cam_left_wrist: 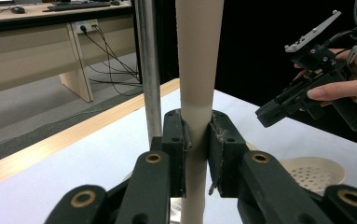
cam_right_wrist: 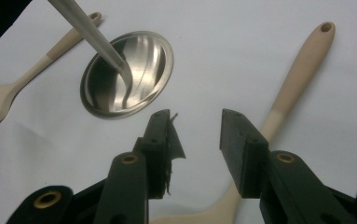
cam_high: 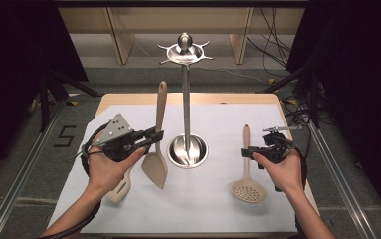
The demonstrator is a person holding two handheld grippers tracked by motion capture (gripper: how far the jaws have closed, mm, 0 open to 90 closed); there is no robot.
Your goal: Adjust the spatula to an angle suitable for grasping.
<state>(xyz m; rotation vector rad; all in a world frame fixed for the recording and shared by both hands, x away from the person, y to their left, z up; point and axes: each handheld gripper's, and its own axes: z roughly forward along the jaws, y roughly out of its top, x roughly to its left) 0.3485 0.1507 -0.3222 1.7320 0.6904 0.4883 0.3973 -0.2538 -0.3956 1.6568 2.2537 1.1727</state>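
Lab or office, wooden desks [cam_left_wrist: 36,42], floor cables [cam_left_wrist: 115,70], black curtains [cam_high: 357,59]

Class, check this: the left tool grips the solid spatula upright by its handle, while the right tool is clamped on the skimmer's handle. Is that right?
Not quite. The right tool is open, hovering over the skimmer, as the right gripper view shows. The left tool does grip the solid spatula upright.
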